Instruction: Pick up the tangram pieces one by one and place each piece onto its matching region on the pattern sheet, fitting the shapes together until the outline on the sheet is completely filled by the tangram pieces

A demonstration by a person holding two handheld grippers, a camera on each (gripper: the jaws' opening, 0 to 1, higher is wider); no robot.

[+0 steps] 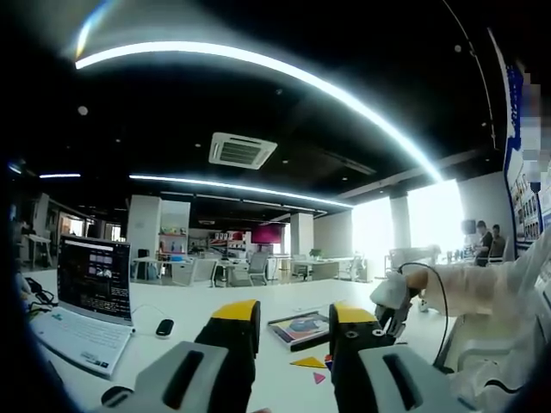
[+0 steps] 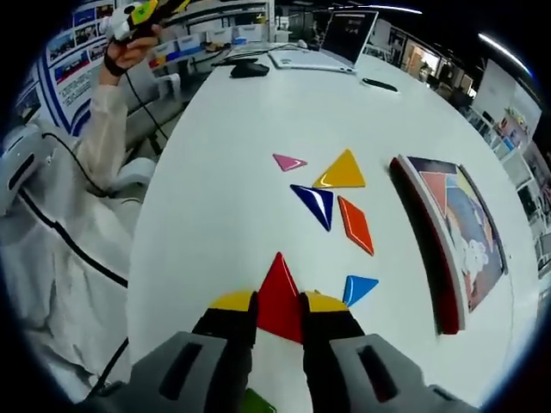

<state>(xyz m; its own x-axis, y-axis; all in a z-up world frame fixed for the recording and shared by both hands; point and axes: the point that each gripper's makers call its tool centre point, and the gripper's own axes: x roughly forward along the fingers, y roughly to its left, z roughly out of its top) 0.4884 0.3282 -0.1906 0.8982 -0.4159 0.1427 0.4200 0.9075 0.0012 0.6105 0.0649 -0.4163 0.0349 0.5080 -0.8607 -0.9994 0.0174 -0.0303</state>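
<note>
**Barely begun: first piece in hand**

Right gripper (image 2: 277, 310) clamped on red triangle (image 2: 280, 297); pink (image 2: 288, 162), yellow (image 2: 343, 170), navy (image 2: 314, 204), orange (image 2: 355, 224), blue (image 2: 357, 288) pieces loose on tabletop (image 2: 224, 189); nothing visibly laid on pattern sheet (image 2: 456, 224); left gripper (image 1: 293, 320) released, raised.
</note>
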